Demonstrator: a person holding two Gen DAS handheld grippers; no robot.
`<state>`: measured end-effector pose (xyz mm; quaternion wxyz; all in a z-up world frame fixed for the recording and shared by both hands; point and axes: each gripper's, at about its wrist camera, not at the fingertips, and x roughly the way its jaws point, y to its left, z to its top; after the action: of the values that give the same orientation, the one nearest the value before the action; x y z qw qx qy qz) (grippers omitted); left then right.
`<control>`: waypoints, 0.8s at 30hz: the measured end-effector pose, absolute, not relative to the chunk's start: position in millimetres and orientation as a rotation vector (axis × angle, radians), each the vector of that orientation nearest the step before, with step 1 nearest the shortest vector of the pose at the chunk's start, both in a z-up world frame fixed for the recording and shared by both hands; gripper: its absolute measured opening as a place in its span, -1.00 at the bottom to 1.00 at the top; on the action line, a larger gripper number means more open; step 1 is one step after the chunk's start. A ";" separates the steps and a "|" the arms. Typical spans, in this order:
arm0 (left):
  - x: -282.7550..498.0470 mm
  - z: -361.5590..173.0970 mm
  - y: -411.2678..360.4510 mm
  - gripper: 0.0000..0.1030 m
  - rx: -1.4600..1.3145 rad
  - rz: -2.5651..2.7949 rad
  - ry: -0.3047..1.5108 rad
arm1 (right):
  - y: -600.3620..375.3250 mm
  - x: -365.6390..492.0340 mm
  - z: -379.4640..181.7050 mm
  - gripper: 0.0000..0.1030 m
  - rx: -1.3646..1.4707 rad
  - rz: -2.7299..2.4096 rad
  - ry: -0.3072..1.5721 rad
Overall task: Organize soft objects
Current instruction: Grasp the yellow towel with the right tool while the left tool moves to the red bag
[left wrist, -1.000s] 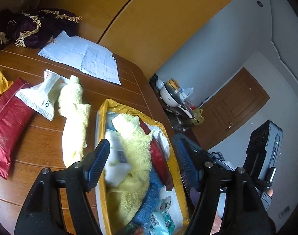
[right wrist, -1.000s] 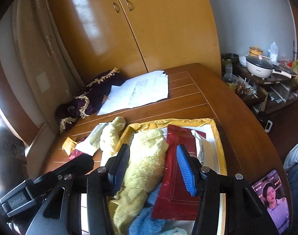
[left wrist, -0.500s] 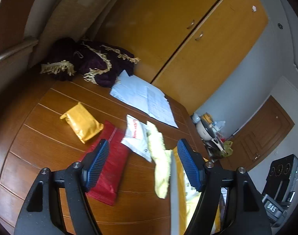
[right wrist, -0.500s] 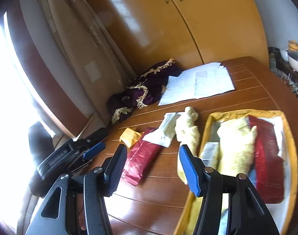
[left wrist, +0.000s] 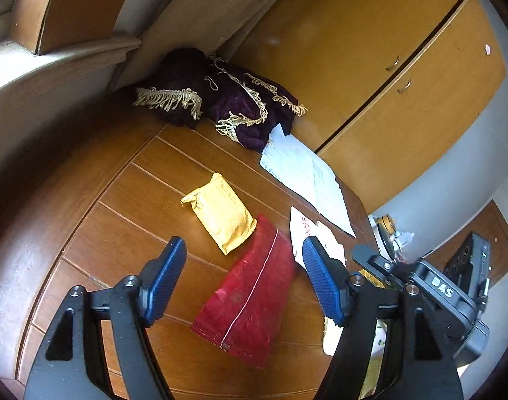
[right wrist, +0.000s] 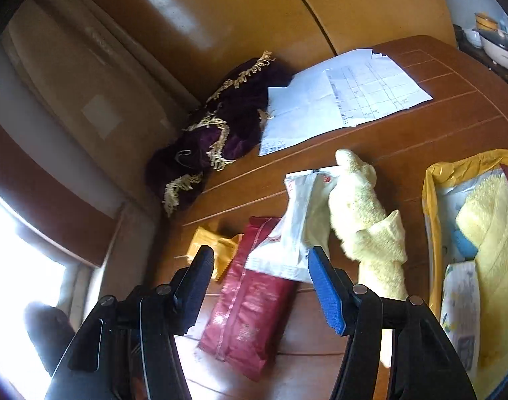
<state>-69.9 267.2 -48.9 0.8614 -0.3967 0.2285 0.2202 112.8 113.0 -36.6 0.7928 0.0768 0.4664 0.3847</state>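
A red soft pack (left wrist: 250, 296) (right wrist: 250, 313) lies on the wooden table, with a yellow pack (left wrist: 220, 216) (right wrist: 214, 246) beside it and a white pack (right wrist: 294, 223) (left wrist: 307, 230) overlapping its far end. A pale yellow towel (right wrist: 367, 220) rests next to the white pack. At the right a yellow-rimmed bin (right wrist: 430, 200) holds another yellow towel (right wrist: 490, 220) and more packs. My left gripper (left wrist: 244, 273) hovers open above the red pack. My right gripper (right wrist: 260, 283) is open too, over the red and white packs, holding nothing.
A purple fringed cloth (left wrist: 220, 96) (right wrist: 220, 126) is bunched at the table's back corner. White papers (left wrist: 304, 170) (right wrist: 340, 96) lie next to it. Yellow cabinet doors (left wrist: 387, 53) stand behind the table. The other gripper's body (left wrist: 430, 286) sits at the right.
Both grippers have swung left, away from the bin and over the loose packs on the table. Both stayed open and empty.
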 end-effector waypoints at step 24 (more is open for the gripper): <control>-50.2 -54.9 240.5 0.39 -0.701 0.432 0.564 | 123.6 142.2 -49.7 0.33 -0.066 0.552 1.004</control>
<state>-50.2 240.5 -54.9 0.8781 -0.3359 0.2703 0.2073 142.2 123.6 -49.7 0.8399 -0.0313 0.4749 0.2609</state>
